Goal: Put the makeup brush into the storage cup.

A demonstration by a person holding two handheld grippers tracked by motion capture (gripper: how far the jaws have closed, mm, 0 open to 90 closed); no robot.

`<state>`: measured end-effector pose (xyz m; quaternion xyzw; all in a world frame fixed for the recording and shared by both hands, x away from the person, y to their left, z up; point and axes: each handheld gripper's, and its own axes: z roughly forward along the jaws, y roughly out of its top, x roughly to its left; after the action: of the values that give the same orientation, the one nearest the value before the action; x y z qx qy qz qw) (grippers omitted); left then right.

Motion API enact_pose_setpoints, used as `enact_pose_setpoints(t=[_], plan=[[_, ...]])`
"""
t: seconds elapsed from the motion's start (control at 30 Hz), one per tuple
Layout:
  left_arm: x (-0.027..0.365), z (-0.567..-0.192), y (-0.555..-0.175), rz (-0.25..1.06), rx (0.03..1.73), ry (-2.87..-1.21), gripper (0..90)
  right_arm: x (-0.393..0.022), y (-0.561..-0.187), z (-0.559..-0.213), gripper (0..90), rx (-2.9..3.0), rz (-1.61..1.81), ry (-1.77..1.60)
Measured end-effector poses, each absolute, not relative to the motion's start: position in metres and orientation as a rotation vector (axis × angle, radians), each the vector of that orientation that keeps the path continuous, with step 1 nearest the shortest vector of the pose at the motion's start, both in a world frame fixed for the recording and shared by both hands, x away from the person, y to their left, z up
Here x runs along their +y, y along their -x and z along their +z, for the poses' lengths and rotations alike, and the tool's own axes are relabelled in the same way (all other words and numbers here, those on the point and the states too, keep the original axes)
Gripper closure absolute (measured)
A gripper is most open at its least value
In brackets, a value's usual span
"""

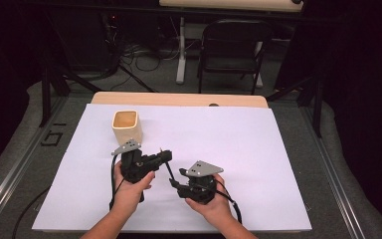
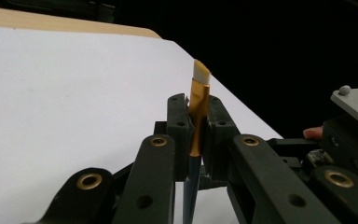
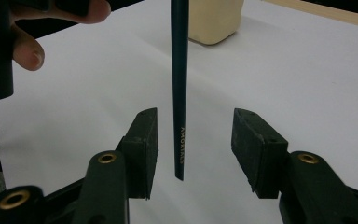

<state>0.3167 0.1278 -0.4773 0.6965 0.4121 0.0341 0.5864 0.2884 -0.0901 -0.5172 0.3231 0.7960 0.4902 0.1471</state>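
From the high view: left gripper (image 1: 165,156) and right gripper (image 1: 175,180) close together over the white sheet (image 1: 258,149) on the worktop (image 1: 179,98), bridged by a slim dark paintbrush (image 1: 169,169); one cream cup (image 1: 127,126) standing beyond the left hand, well apart from the brush. From the left gripper view: fingers (image 2: 179,135) clamped tight on the gold ferrule of the paintbrush (image 2: 198,109), pale bristles poking up past them, handle running down between the arms. From the right gripper view: fingers (image 3: 142,140) spread wide, gripping nothing, with the dark handle tip (image 3: 179,93) hanging in the gap, touching neither pad; cup (image 3: 214,18) behind. Judged step: a handover, or a two-gripper regrip, about halfway, with only one end held. Next move, likely: centring the handle between the open pads, closing squarely, only then easing the other grip. Count: one paintbrush, one cup, one sheet, two grippers.
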Motion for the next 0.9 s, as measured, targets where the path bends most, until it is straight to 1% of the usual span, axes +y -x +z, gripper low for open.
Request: enact_pose_setpoints(t=[0.57, 0.7, 0.9], plan=[[0.1262, -0.4681, -0.3075, 0.350, 0.906, -1.757, 83.3, -0.0911, -0.2881, -0.5191, 49.7, 2.283, 1.390, -0.923], [0.1266, -0.4680, -0.3068, 0.394, 0.918, -1.780, 83.3, -0.0912, -0.2881, -0.5193, 49.3, 2.288, 1.382, -0.924], [0.1292, -0.4680, -0.3086, 0.416, 0.932, -1.796, 83.3, -0.0914, -0.2882, -0.5196, 49.1, 2.289, 1.376, -0.928]])
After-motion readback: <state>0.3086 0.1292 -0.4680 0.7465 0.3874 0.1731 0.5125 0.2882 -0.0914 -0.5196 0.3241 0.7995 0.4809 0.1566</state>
